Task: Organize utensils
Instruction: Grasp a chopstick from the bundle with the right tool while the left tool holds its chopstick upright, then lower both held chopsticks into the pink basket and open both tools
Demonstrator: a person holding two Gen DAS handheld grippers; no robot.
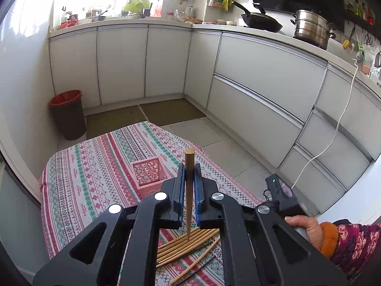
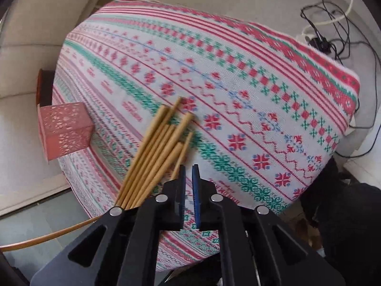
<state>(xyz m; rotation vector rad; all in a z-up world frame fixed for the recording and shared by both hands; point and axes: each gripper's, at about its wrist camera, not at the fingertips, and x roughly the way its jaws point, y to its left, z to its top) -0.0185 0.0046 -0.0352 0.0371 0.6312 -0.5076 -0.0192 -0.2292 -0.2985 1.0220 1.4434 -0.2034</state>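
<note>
My left gripper [image 1: 189, 169] is shut on one wooden chopstick [image 1: 189, 166], held along the fingers with its thick end pointing forward, above the table. A pink perforated holder box [image 1: 148, 171] stands on the patterned tablecloth [image 1: 95, 166] just ahead and to the left of it. Several loose chopsticks [image 1: 185, 243] lie on the cloth below the gripper. In the right wrist view the same pile of chopsticks [image 2: 159, 147] lies just left of my right gripper [image 2: 188, 169], whose jaws are nearly closed and hold nothing. The pink box [image 2: 65, 131] stands at the table's left edge.
A red-lined bin [image 1: 67, 114] stands on the floor by the white cabinets [image 1: 123, 64]. A wok [image 1: 260, 20] and a steel pot [image 1: 312, 28] sit on the counter. Cables and a plug [image 2: 319, 40] lie on the floor beyond the table.
</note>
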